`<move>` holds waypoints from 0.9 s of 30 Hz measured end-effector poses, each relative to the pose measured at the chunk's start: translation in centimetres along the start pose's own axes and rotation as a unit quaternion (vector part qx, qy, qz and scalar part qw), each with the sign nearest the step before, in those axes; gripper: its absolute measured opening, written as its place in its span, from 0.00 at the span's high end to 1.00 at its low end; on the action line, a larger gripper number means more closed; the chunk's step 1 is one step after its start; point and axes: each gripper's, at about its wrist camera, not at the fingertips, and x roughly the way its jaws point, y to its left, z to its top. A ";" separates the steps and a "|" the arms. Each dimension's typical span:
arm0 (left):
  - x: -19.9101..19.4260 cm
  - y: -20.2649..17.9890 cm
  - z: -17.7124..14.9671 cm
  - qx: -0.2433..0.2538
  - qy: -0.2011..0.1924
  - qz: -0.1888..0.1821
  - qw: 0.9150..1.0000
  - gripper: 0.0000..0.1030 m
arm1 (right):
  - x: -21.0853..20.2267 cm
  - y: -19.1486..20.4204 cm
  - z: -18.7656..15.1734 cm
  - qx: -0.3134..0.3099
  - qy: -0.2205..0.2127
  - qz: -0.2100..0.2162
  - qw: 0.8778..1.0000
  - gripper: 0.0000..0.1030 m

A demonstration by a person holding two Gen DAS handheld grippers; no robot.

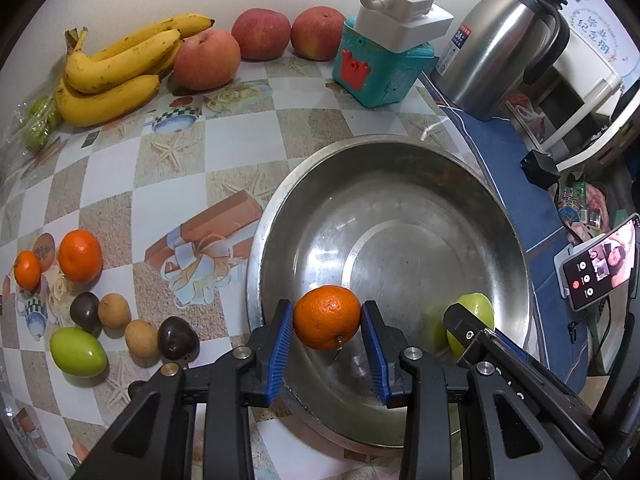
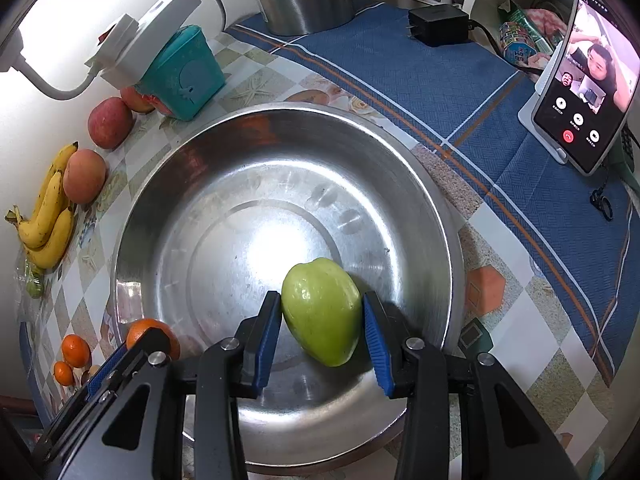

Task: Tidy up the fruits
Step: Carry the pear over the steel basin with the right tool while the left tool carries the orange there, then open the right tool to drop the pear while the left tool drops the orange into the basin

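Left tongs (image 1: 327, 322) gripped a dimpled orange (image 1: 327, 316), its underside hidden; right tongs (image 2: 322, 322) pinched a smooth green fruit (image 2: 320, 312) over the bowl (image 2: 168, 160), its near rim cut off.

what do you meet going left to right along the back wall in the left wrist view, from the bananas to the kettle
bananas → apple beside them → second apple → third apple → teal box with a white plug on top → steel kettle
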 end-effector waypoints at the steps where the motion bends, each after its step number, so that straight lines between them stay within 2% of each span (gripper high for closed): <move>1: 0.0 0.0 0.1 0.000 0.000 0.000 1.000 0.62 | 0.0 0.0 0.0 0.000 0.001 0.001 1.000 0.59; 7: -0.1 0.0 0.0 -0.001 0.000 0.000 1.000 0.61 | -0.3 -0.1 0.1 -0.002 0.000 -0.001 1.000 0.58; 11: -0.7 0.1 0.1 -0.003 -0.009 0.002 1.000 0.53 | -0.8 -0.3 0.1 0.000 -0.006 0.002 1.000 0.57; 18: -2.1 0.3 0.3 -0.009 -0.021 -0.005 1.000 0.49 | -2.2 -0.3 0.5 0.000 -0.024 0.009 1.000 0.55; 21: -2.7 0.5 0.4 -0.013 -0.025 -0.005 1.000 0.45 | -2.8 -0.3 0.5 -0.004 -0.031 0.013 0.999 0.55; 27: -4.0 1.6 0.8 -0.028 -0.036 0.007 0.999 0.44 | -3.3 -0.2 0.5 -0.008 -0.035 0.016 0.999 0.55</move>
